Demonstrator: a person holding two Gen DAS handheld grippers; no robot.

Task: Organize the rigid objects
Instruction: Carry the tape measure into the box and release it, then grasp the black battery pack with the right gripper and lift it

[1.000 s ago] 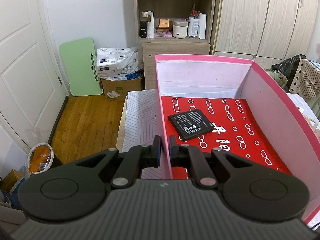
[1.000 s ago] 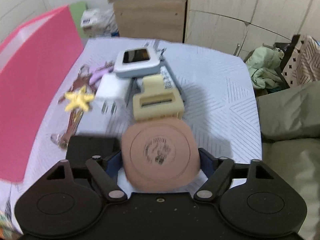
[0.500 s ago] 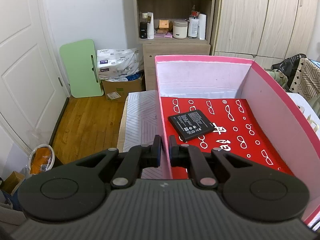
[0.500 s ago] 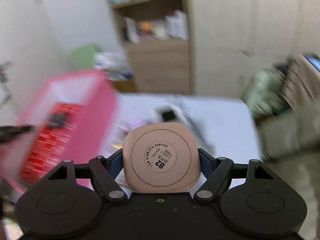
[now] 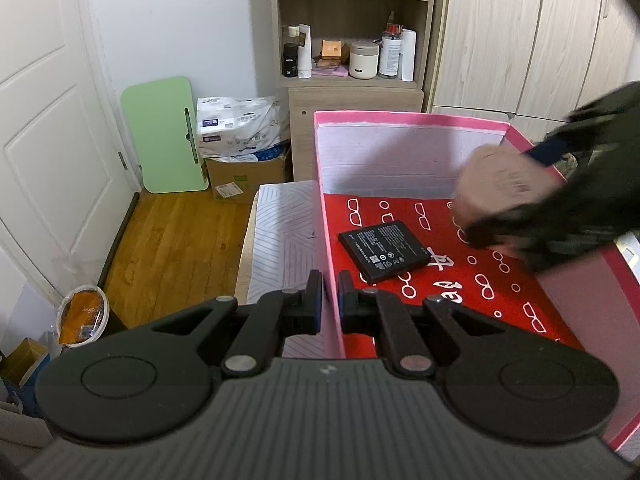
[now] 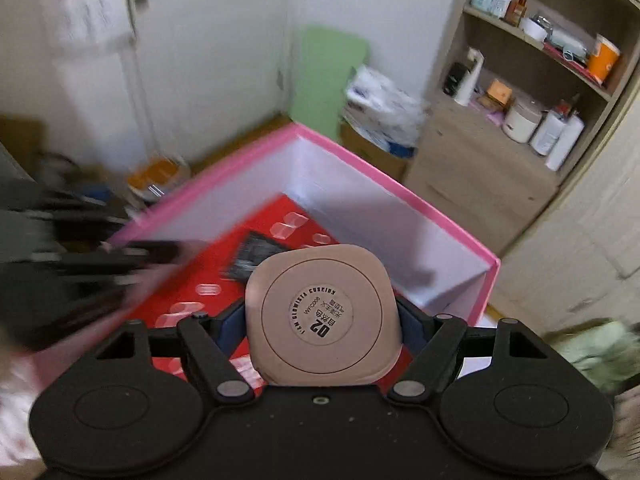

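Compact (image 6: 322, 316): held across wide jaws of right gripper (image 6: 320, 316).
Left gripper (image 5: 329, 294): pinched on box (image 5: 408, 118) wall.
Risk: landing on battery (image 5: 384, 251), box's 9 o'clock.

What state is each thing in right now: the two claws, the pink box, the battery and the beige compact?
Left claw: shut on the pink box's near wall.
Right claw: shut on the beige compact, above the box.
Pink box: open-topped, upright.
Black battery: lying flat on the box's red floor.
Beige compact: held, closed, label side facing the camera, not yet set down.
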